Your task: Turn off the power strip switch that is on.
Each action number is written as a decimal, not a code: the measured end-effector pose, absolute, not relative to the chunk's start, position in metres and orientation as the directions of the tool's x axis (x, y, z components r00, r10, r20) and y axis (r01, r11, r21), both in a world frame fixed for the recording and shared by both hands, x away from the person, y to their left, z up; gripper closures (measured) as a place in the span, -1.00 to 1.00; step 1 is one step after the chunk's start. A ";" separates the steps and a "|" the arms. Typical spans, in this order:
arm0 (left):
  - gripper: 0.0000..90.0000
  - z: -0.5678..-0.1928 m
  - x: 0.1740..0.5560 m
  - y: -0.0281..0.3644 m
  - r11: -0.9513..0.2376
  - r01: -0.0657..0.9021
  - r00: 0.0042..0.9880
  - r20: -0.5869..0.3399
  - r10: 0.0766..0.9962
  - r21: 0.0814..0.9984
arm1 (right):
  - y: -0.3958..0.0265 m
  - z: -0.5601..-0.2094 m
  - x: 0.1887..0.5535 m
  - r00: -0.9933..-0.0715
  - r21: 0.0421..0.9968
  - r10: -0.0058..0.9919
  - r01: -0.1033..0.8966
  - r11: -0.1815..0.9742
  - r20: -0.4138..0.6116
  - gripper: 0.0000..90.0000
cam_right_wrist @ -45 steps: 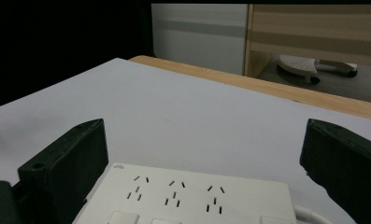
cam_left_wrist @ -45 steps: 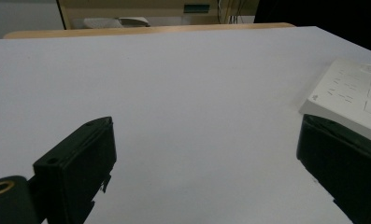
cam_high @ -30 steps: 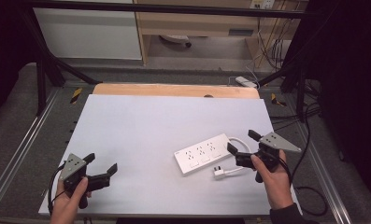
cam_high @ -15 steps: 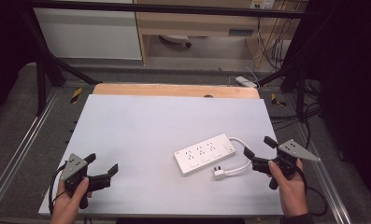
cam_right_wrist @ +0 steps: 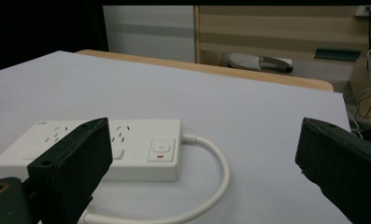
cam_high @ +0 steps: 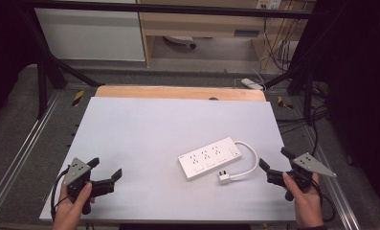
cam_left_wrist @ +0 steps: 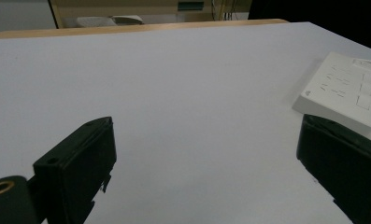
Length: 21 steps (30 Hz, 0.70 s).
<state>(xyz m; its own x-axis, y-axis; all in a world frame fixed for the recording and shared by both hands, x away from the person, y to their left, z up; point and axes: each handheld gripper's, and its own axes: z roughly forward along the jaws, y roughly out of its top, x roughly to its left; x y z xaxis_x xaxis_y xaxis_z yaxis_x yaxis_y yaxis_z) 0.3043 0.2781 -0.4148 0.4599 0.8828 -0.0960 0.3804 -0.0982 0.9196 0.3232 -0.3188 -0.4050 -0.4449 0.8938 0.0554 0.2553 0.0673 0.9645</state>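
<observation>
Both tongs stand with jaws apart and empty: left gripper (cam_high: 104,173) at the near left corner, right gripper (cam_high: 273,165) at the near right edge. Farther in, right of centre, the power strip (cam_high: 210,157) lies flat, its short cord (cam_high: 249,163) looping to the plug (cam_high: 224,178). Judged rigid, light and smooth-sided: grip across the narrow body.

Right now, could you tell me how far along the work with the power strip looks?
Little looks done. The power strip lies flat on the table, its cord looped round to the plug, which rests unplugged beside it. Nothing is in hand: the right gripper is open just right of the cord, and the left gripper is open near the front left corner. Gripping the strip or plug is all left to do.
</observation>
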 end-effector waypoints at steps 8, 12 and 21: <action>-0.90 -0.414 0.304 0.278 -0.102 0.376 0.462 -0.091 0.882 0.921 | -0.324 -0.426 0.321 -0.456 0.943 0.887 0.321 0.086 0.074 -0.89; -0.90 -0.414 0.304 0.277 -0.104 0.375 0.465 -0.090 0.880 0.921 | -0.322 -0.438 0.323 -0.483 0.924 0.868 0.372 0.086 0.114 -0.89; -0.90 -0.414 0.304 0.275 -0.112 0.376 0.475 -0.088 0.876 0.920 | -0.304 -0.450 0.330 -0.524 0.886 0.845 0.436 0.158 0.107 -0.90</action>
